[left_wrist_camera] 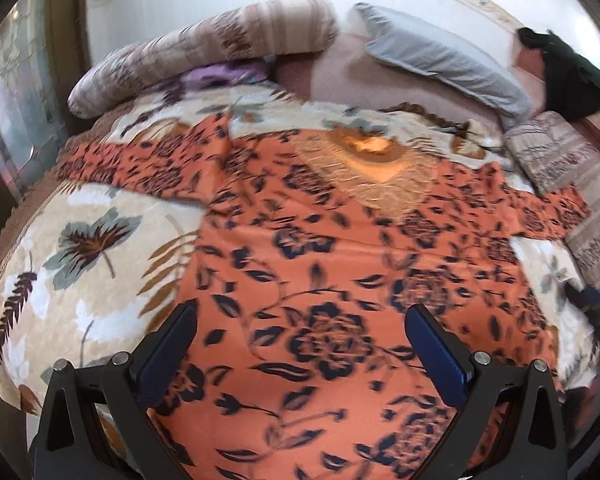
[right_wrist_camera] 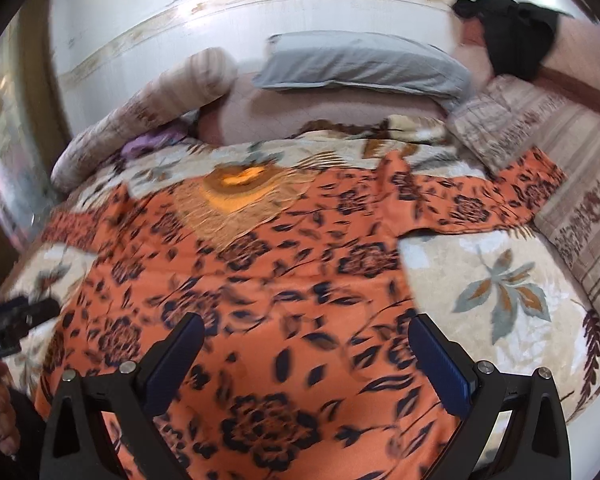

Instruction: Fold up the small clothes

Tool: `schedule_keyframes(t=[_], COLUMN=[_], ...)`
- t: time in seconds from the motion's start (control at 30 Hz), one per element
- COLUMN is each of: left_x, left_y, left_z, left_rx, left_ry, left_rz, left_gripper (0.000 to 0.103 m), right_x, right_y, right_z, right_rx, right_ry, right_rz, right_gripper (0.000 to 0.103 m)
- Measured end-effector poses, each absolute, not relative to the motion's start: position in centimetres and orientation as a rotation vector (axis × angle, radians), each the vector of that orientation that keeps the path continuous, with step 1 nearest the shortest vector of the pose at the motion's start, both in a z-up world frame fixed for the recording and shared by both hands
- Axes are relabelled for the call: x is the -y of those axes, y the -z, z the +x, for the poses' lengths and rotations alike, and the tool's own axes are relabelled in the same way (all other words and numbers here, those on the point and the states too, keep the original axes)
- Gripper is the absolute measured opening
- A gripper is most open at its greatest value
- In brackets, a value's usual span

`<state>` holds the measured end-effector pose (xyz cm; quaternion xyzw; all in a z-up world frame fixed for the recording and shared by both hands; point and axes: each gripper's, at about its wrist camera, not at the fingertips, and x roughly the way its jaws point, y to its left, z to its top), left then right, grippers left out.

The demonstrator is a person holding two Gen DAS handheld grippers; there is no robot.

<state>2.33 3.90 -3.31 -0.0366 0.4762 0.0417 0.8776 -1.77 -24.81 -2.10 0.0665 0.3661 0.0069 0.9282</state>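
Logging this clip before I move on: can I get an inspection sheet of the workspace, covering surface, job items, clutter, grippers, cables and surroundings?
Surface: bed covered by a cream leaf-print blanket.
Job's things: orange floral garment spread flat on the blanket, both sleeves out to the sides, embroidered neckline at the far end; no fold made yet.
Clutter: grey pillow, striped bolster, purple cloth tucked beside the bolster, black cloth in the far corner, striped folded bedding on the right.
Grippers: left gripper and right gripper both open over the garment's lower part, holding nothing.
Cables: nothing seen.
Surroundings: white wall with a patterned border behind the bed.
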Motion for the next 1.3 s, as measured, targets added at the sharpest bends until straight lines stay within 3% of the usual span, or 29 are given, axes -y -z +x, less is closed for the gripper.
schedule_keyframes(t=[0.37, 0.53, 0.77, 0.93, 0.97, 1.0, 1.03, 1.3], left_x=[-9.7, -10.0, -12.5, -12.6, -12.5, -12.5, -12.5, -14.3], left_y=[8.7, 9.9, 12.4, 12.3, 12.4, 12.4, 12.4, 11.8], left_z=[4.7, 6.1, 7.3, 7.4, 7.4, 7.3, 7.4, 7.0], left_rx=[-1.025, -1.011, -1.024, -1.002, -0.999, -0.998, -0.994, -0.965], left_ry=[-0.2, -0.198, -0.237, -0.253, -0.256, -0.258, -0.258, -0.226], left_rz=[-0.174, -0.14, -0.194, -0.178, -0.166, -0.161, -0.162, -0.303], left_gripper=[0.103, 0.103, 0.103, 0.103, 0.103, 0.103, 0.103, 0.103], right_x=[49.8, 58.7, 63.4, 63.3, 63.3, 63.5, 63.5, 51.8], right_y=[2.9, 3.2, 2.4, 3.0, 3.0, 3.0, 2.9, -6.6], right_z=[5.7, 9.7, 16.2, 19.1, 19.7, 19.9, 20.2, 21.2], right_rx=[-0.636, -0.617, -0.625, -0.664, -0.683, -0.697, -0.711, -0.554], right_ry=[0.328, 0.458, 0.529, 0.604, 0.628, 0.636, 0.632, 0.292], right_rz=[0.513, 0.63, 0.572, 0.49, 0.467, 0.454, 0.446, 0.353], right_gripper=[0.102, 0.079, 0.075, 0.056, 0.045, 0.013, 0.008, 0.008])
